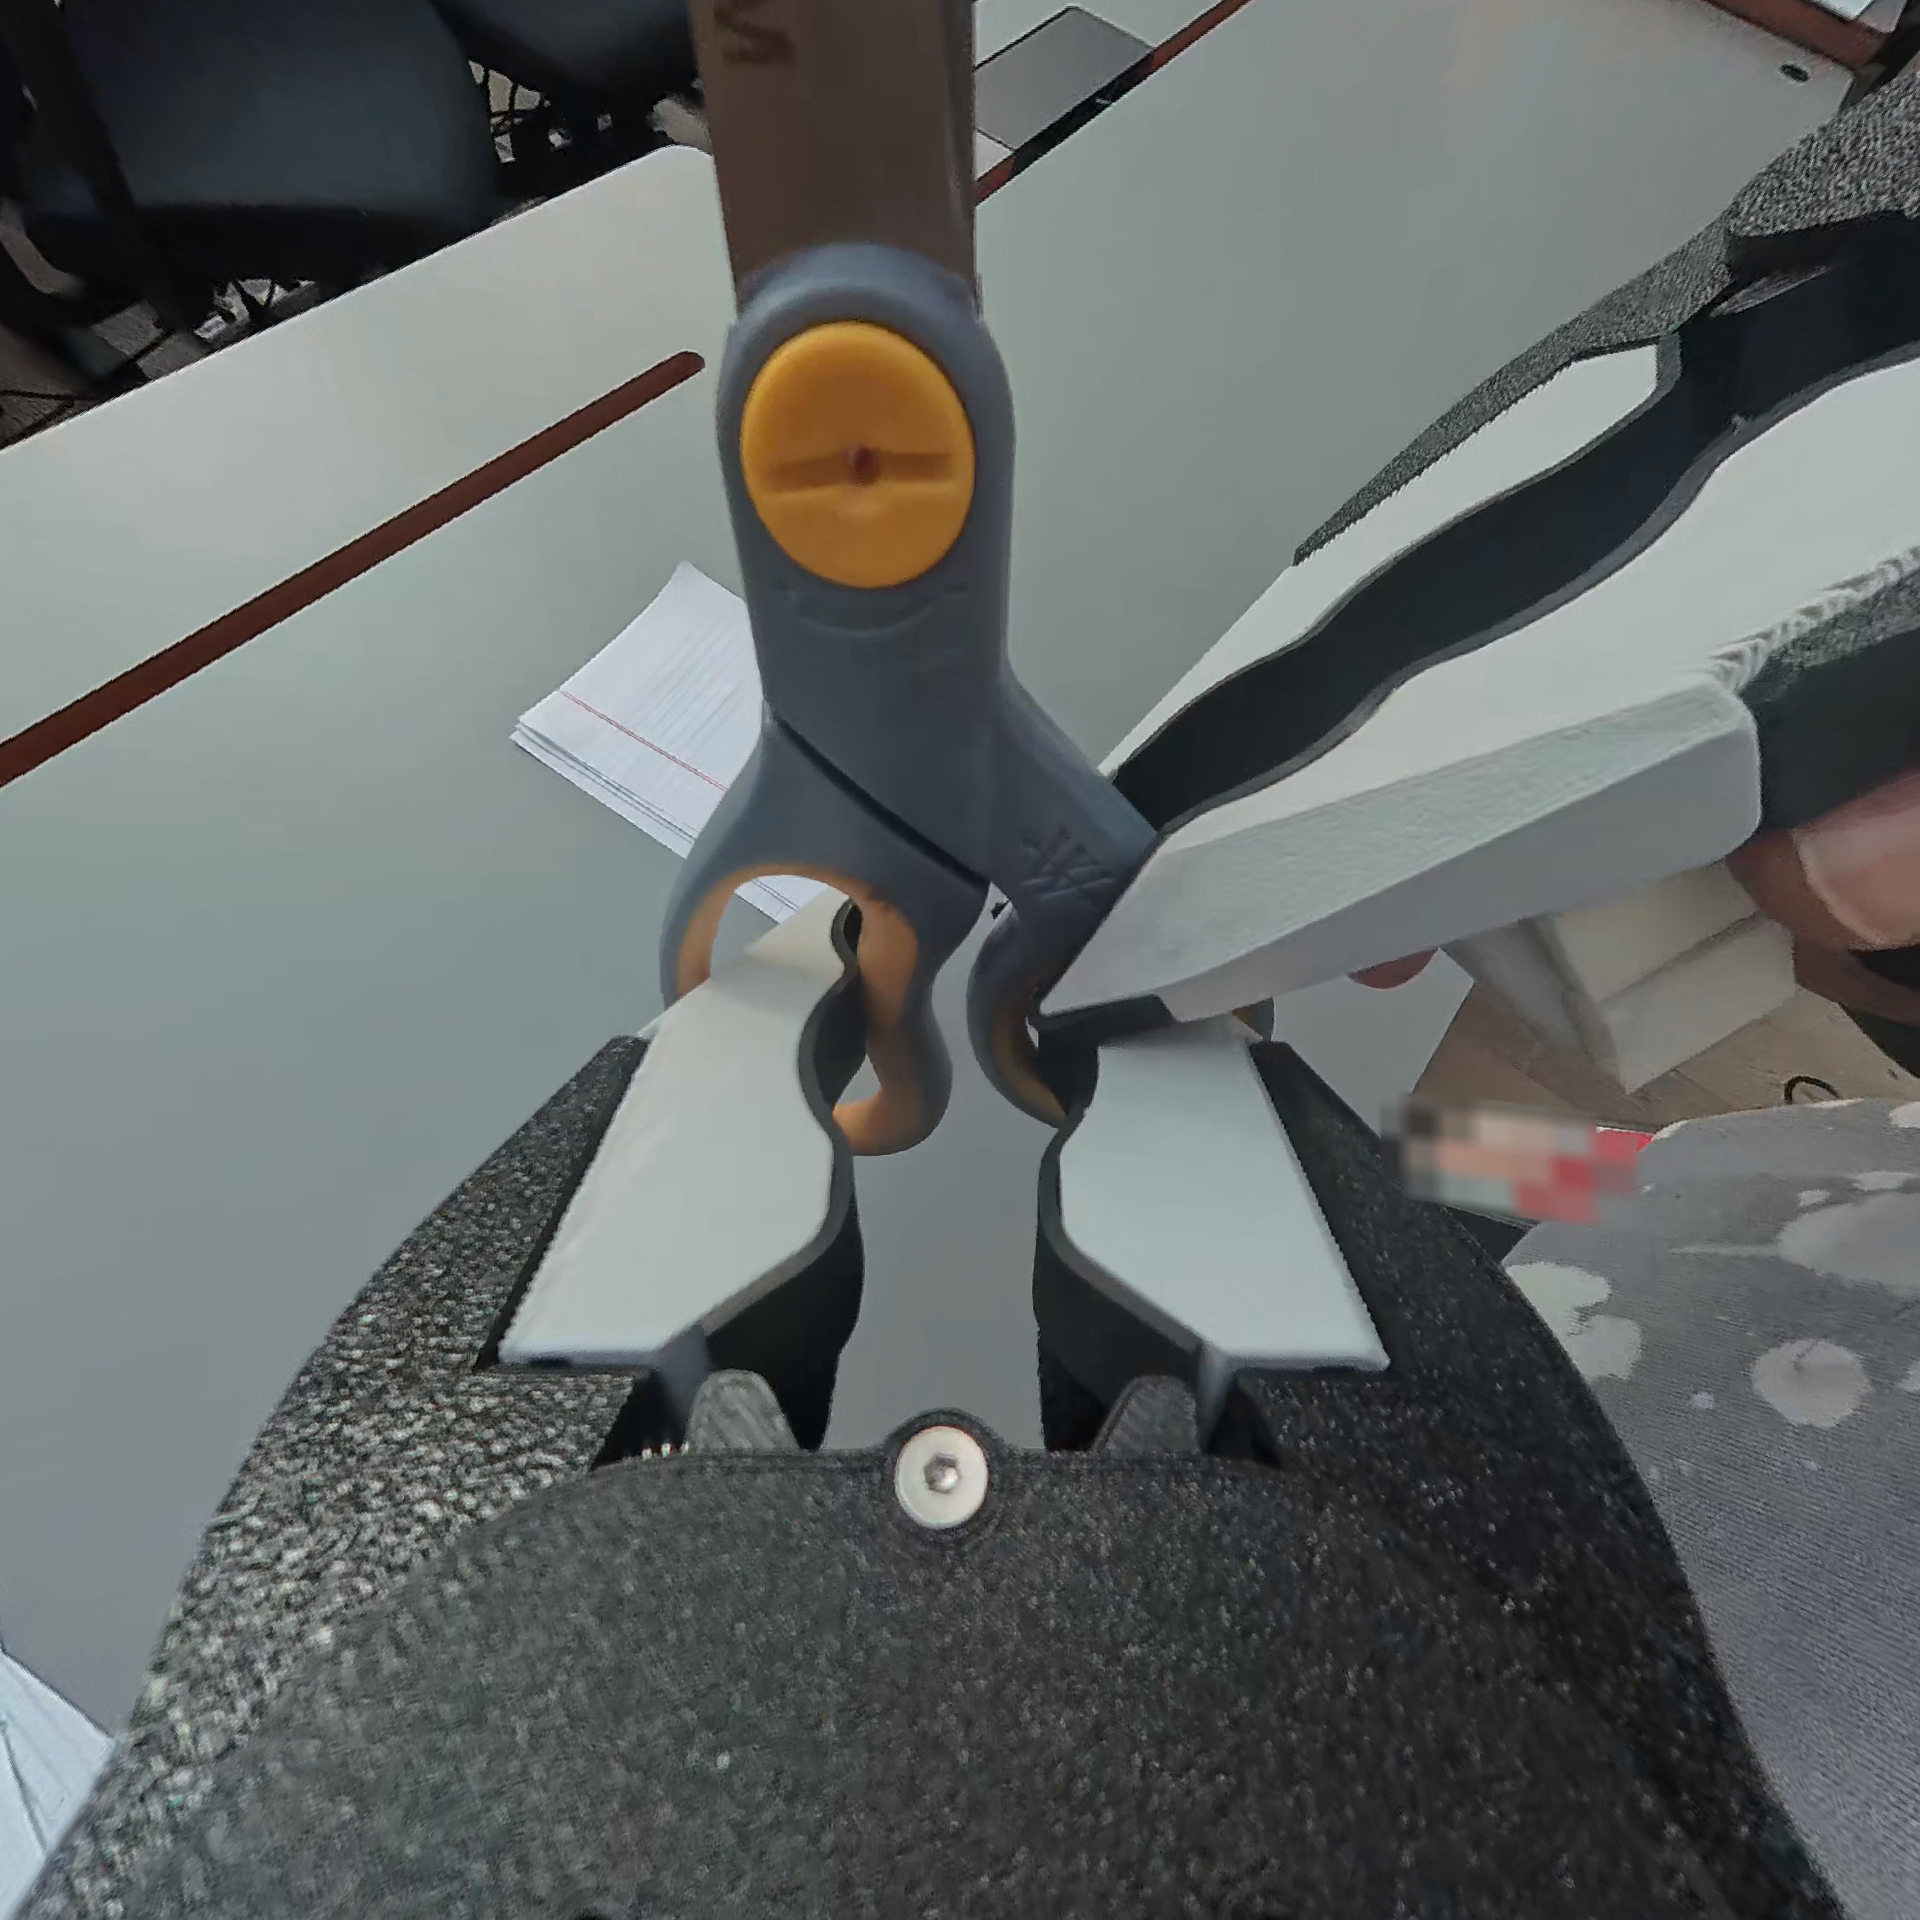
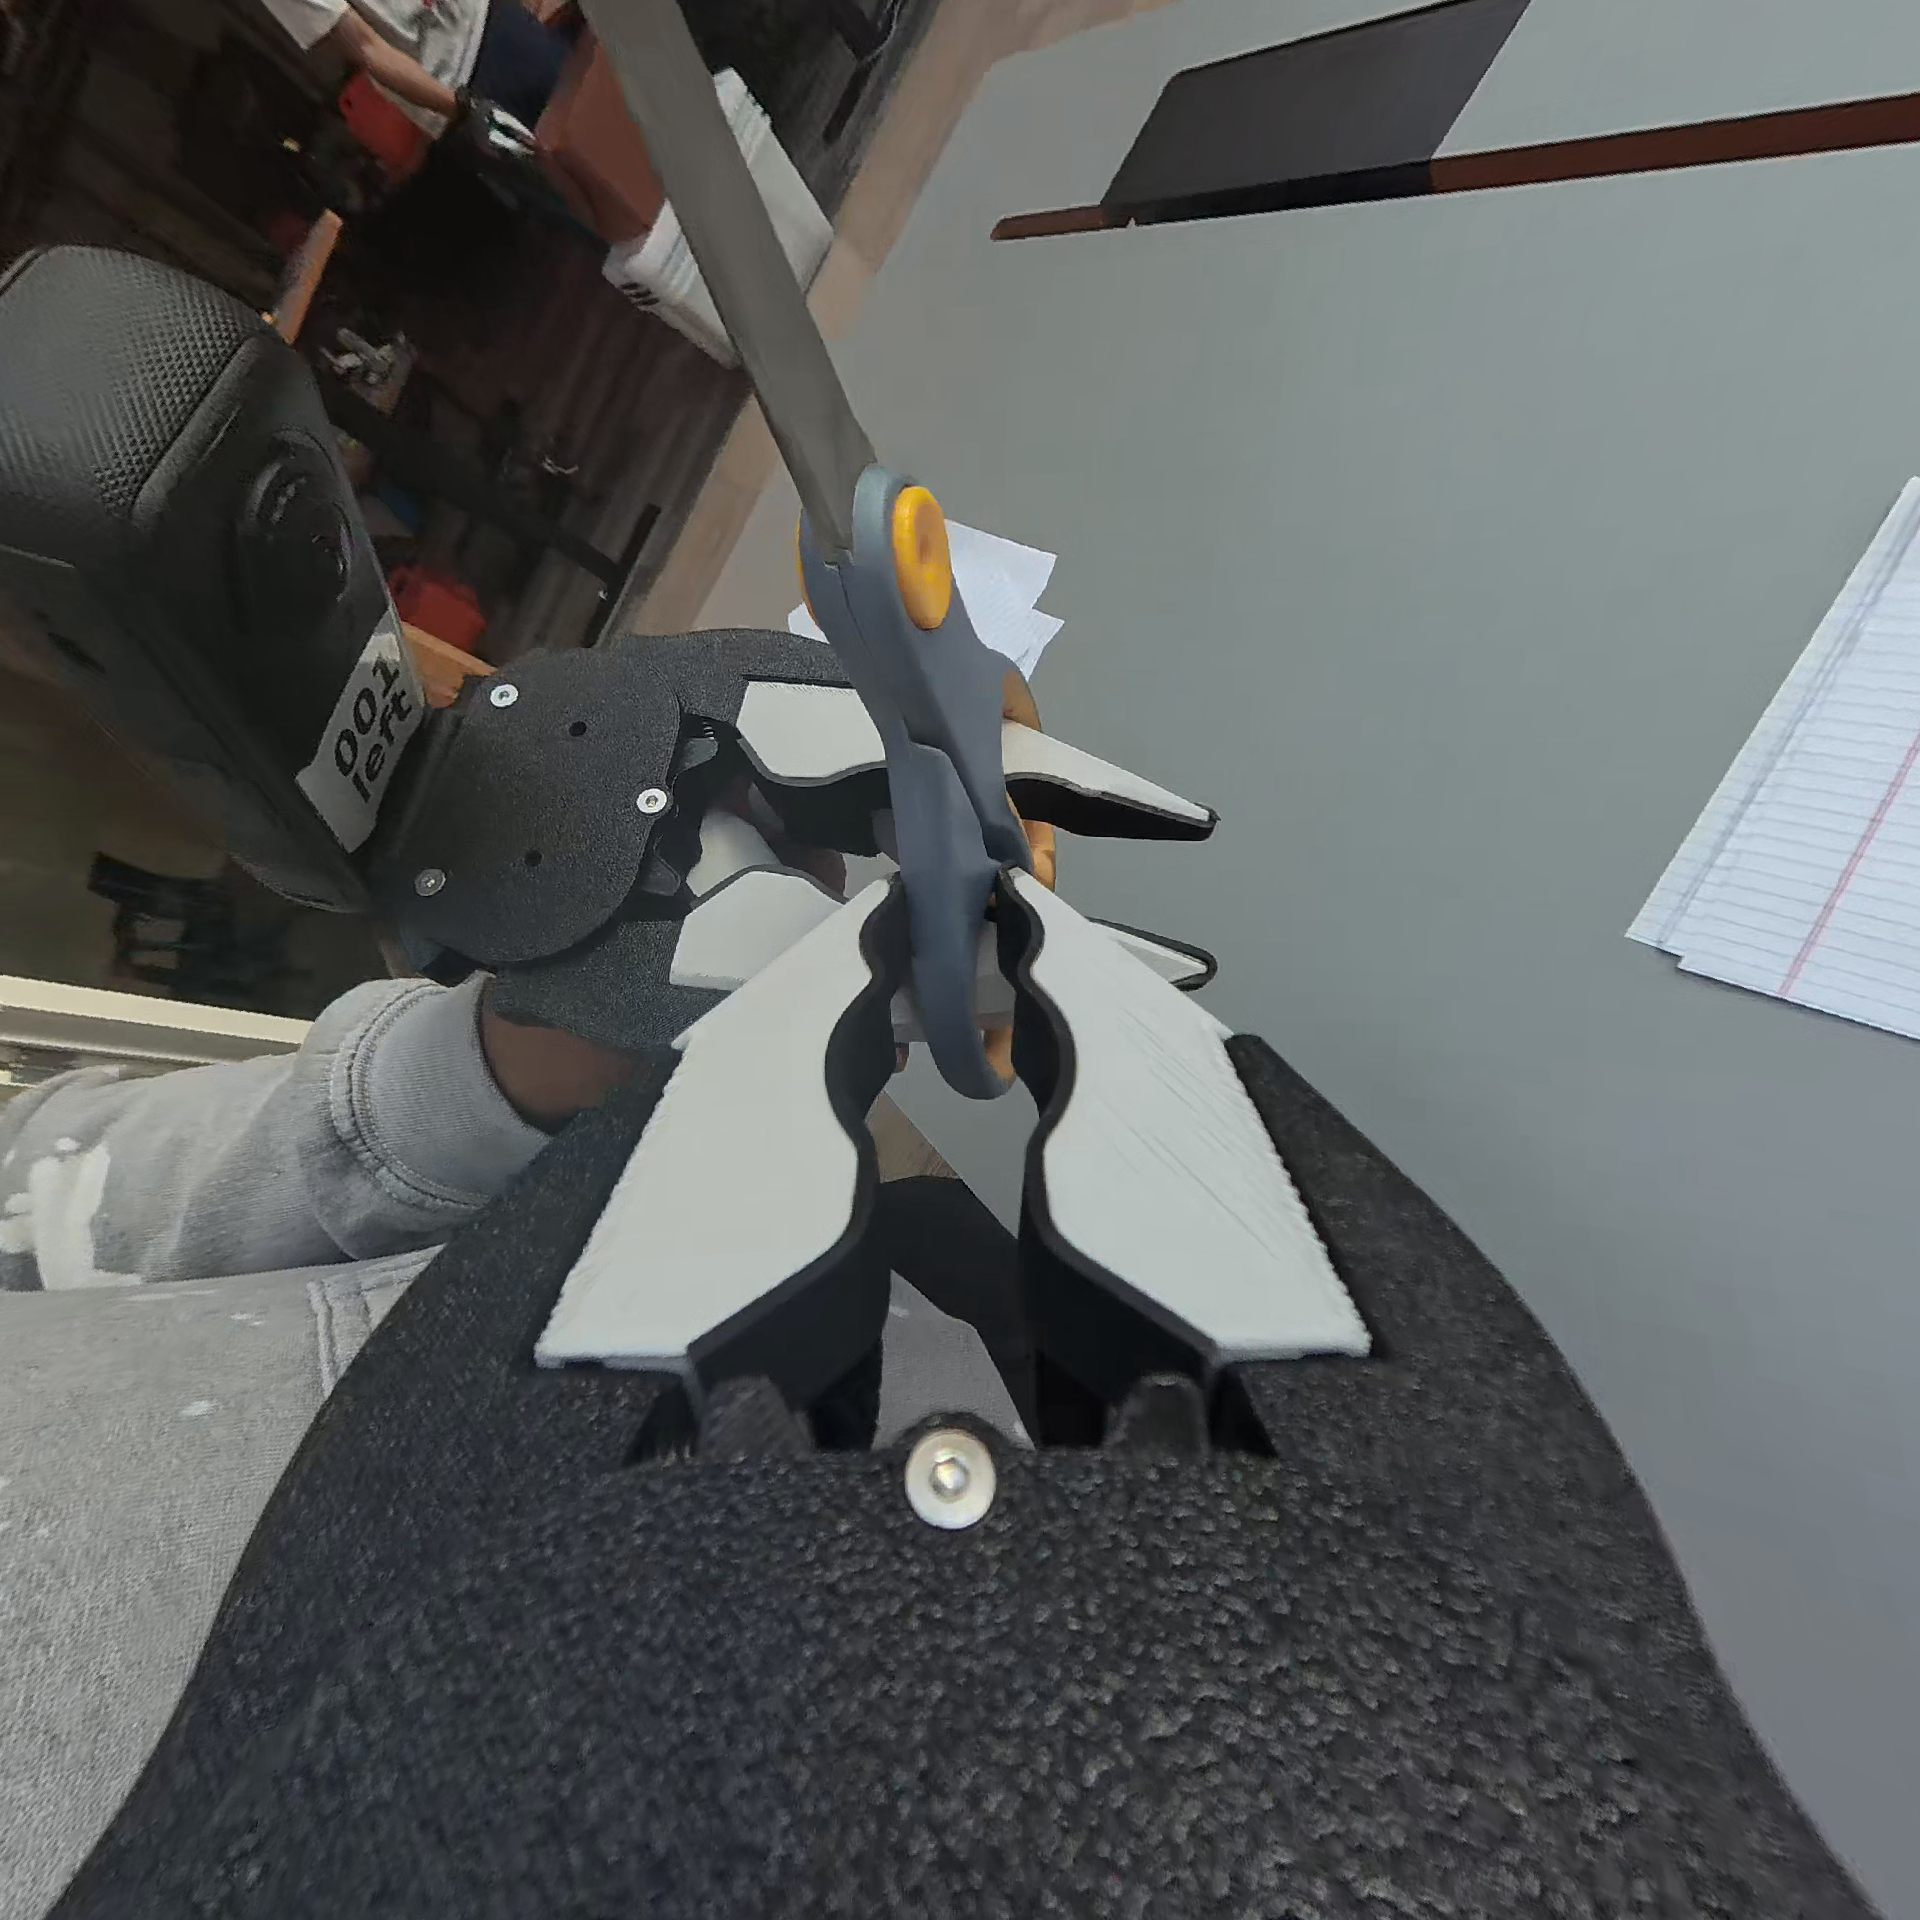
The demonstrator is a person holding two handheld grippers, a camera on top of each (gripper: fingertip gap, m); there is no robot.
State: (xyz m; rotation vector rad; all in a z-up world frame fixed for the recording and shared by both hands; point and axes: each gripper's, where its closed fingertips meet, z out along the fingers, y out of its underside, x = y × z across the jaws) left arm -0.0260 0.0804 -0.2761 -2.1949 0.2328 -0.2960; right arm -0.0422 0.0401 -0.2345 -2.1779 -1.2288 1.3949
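**Both tools on the scissors' handles**

My left tool [image 1: 940, 997] had its two fingers threaded into the handle loops of the scissors [image 1: 868, 644]: one grey finger [image 1: 707, 1122] ran through the orange-lined left loop, the other sat against the inner curve of the right loop. The fingers stood partly apart, spread inside the loops rather than pinched on anything. My right tool [image 2: 951, 904] came in from the side and closed on the grey handle just below the loop's neck; in its own view the handle passed between the two wavy finger edges, touching both. The scissors [image 2: 920, 748] stood nearly upright above the table [image 1: 260, 1039], the steel blades [image 2: 727, 239] together and pointing up and away, the orange pivot cap [image 1: 857, 452] facing my left camera.

Beyond the tools, a small stack of lined white cards [image 1: 649, 717] lay on the grey table behind the scissors. In the right view a larger lined sheaf [image 2: 1808, 831] lay farther out to the right. A dark red slot [image 1: 343, 561] ran across the tabletop. My grey sleeve [image 2: 260, 1132] showed behind the left tool [image 2: 1091, 883].
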